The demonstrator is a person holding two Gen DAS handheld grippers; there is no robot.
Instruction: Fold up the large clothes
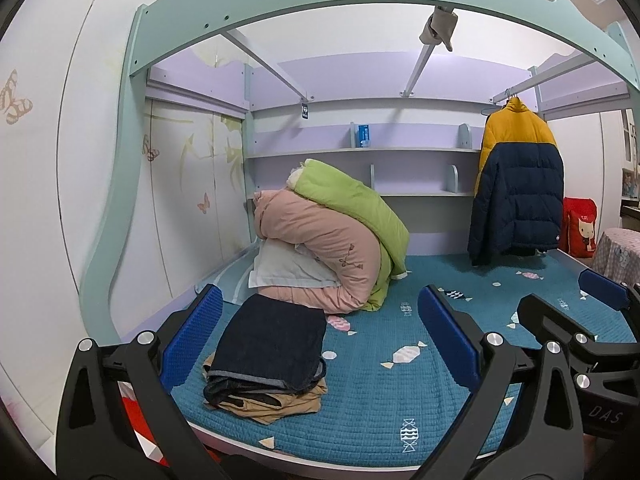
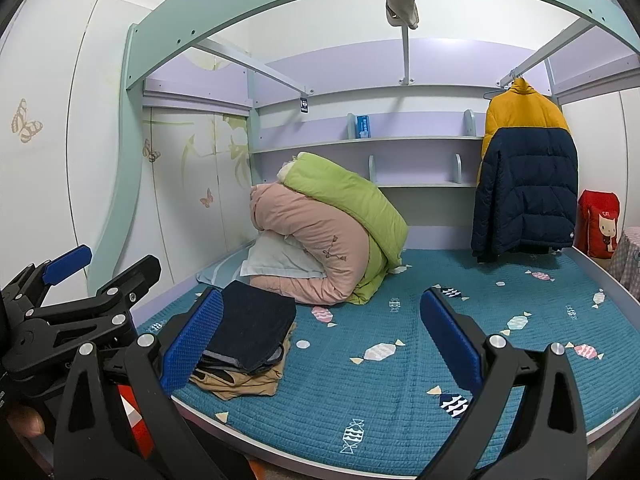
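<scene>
Left view. Fingers (image 1: 208, 336) spread wide, blue ribbed pads, nothing between them; left gripper (image 1: 320, 340) hovering at the bed's near edge. Directly ahead, a stack (image 1: 268, 356) of folded clothes on the bed (image 1: 400, 400): dark denim on top, tan cloth under it, edges squared. Behind the stack, rolled quilts (image 1: 332, 240), pink and green, over a white pillow (image 1: 280, 268). Far right, a jacket (image 1: 518, 184) on a hanger from the rail, yellow above, navy below, quilted and puffy, hem just above the bed. Likely the next large garment to fold: light for its bulk, soft, springy, with a slick shell prone to slipping. Best taken at the shoulders or collar seam, where the padding thins, rather than on a fat baffle. Right gripper (image 1: 568, 304) visible at the right edge, also gaping.

Right view. Right gripper (image 2: 320, 340) wide too, empty, aimed over the bed (image 2: 400, 400), a teal stitched cover printed with candies and fish, matte and grippy. Stack (image 2: 248, 340) partly behind the left-hand pad. Quilts (image 2: 328, 236) slumped, soft. Jacket (image 2: 524, 176) well apart from both grippers, hanging straight. Left gripper (image 2: 68, 276) at the left edge, spread, held by a hand barely seen.
</scene>
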